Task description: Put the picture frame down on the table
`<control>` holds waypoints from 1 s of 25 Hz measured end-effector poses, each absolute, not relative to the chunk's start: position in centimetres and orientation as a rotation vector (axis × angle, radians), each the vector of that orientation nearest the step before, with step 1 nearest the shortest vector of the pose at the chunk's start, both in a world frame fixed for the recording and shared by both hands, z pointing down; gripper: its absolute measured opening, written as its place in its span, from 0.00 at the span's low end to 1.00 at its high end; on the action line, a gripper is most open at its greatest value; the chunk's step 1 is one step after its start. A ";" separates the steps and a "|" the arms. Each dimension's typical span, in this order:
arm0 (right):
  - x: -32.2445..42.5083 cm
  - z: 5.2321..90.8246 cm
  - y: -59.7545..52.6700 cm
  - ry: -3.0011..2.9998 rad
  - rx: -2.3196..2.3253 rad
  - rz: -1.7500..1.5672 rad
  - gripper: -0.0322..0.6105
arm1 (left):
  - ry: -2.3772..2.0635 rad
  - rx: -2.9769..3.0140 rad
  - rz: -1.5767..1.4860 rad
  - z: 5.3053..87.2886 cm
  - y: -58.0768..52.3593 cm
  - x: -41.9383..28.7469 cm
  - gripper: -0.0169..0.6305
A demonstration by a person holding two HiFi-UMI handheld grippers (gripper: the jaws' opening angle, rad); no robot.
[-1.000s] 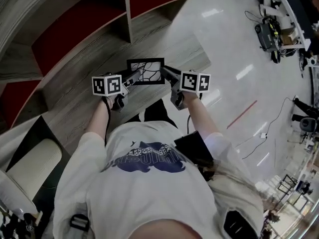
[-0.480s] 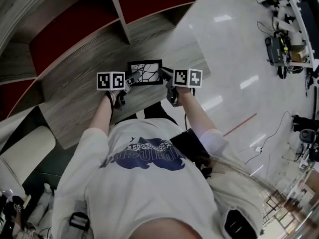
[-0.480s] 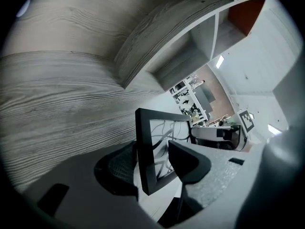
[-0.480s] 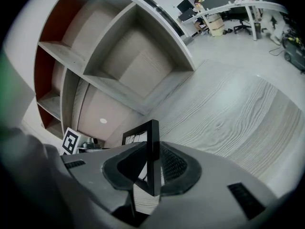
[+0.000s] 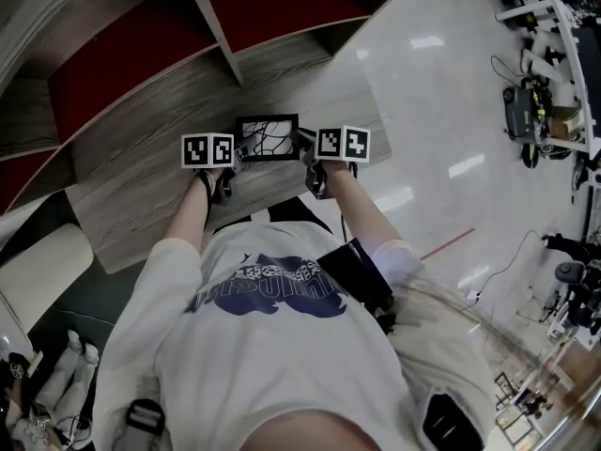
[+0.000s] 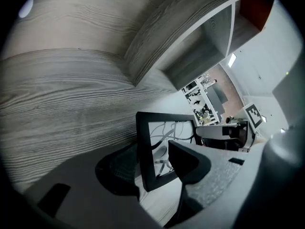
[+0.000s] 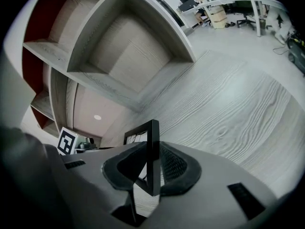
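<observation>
The right gripper [image 7: 153, 168] clamps the picture frame [image 5: 267, 137] over the grey wooden table [image 5: 141, 195]; the left gripper [image 6: 152, 163], jaws just opening, loosely straddles its other edge. Shelves [image 5: 122, 73] behind; shirt [image 5: 272, 289] print unreadable

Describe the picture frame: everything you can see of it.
The picture frame is a rectangle with a plain black border around a pale picture of dark branching lines. It stands on edge over the grey wood-grain table. The right gripper pinches one side border; the left gripper straddles the other, its jaws just opened, not pressing. Whether its lower edge touches the table cannot be told.
</observation>
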State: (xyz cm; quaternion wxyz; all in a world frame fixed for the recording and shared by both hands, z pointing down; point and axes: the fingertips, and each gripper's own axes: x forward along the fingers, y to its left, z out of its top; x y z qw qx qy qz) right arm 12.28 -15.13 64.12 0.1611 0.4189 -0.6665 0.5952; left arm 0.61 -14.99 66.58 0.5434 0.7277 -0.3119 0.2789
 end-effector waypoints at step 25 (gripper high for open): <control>12.1 66.7 -16.6 -1.838 1.139 1.630 0.17 | -0.773 1.683 0.631 67.5 -15.8 0.4 0.32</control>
